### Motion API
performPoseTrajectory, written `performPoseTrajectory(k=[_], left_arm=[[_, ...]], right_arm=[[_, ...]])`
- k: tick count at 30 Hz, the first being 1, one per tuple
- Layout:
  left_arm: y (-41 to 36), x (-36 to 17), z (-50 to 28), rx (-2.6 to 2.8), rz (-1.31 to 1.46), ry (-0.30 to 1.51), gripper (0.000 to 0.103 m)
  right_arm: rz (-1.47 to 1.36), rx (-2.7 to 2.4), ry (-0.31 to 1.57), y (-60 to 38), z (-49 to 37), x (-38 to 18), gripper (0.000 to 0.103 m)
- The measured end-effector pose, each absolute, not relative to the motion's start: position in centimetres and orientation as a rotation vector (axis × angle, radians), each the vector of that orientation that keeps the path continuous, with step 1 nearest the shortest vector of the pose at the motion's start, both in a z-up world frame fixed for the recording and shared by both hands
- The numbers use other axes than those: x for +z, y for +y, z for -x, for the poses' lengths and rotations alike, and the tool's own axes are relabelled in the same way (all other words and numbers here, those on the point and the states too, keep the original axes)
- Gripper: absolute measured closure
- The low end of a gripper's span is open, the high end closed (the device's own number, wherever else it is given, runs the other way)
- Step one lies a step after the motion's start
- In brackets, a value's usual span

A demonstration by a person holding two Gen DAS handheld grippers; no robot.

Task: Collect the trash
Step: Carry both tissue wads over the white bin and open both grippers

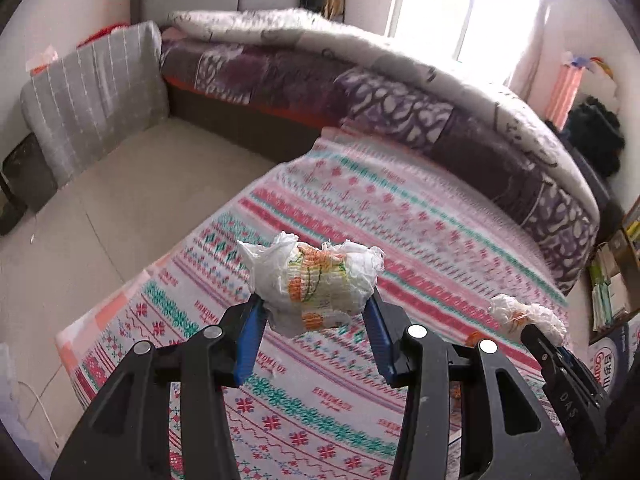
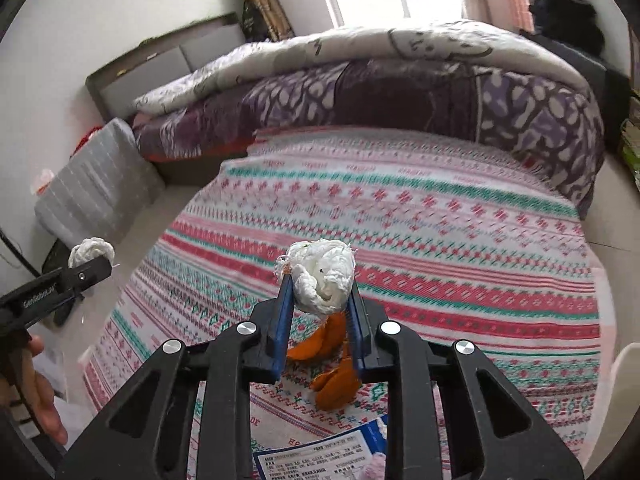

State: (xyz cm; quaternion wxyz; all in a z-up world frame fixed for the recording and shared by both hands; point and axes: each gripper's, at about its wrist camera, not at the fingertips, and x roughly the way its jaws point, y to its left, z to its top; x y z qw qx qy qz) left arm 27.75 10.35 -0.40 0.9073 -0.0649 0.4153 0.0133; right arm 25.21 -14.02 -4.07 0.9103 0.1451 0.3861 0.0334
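Two grippers, two wads of trash.
The left gripper clenched a printed tissue wad; the right gripper clamped a white wad, mid-frame above the patterned blanket.

R gripper jaws clamping tissue wad, orange peel on cloth

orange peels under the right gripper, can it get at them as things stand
Probably not yet. The right gripper is shut on a white tissue wad, so its jaws are full. The orange peels lie uncovered on the patterned blanket just below it.
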Motion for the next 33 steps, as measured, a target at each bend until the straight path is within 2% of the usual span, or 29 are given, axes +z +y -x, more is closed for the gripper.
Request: performPoseTrajectory(k=[15, 33], left_arm=[[5.2, 2.2, -26.0, -0.052, 0.073, 0.781, 0.057], [-2.2, 2.6, -23.9, -0.171, -0.001, 0.764, 0.057]], right_arm=[[-0.305, 0.011, 0.751, -17.3, -22.3, -1.4, 0.080], [-0.345, -0.104, 0.728, -23.8, -18.3, 0.4, 0.079]])
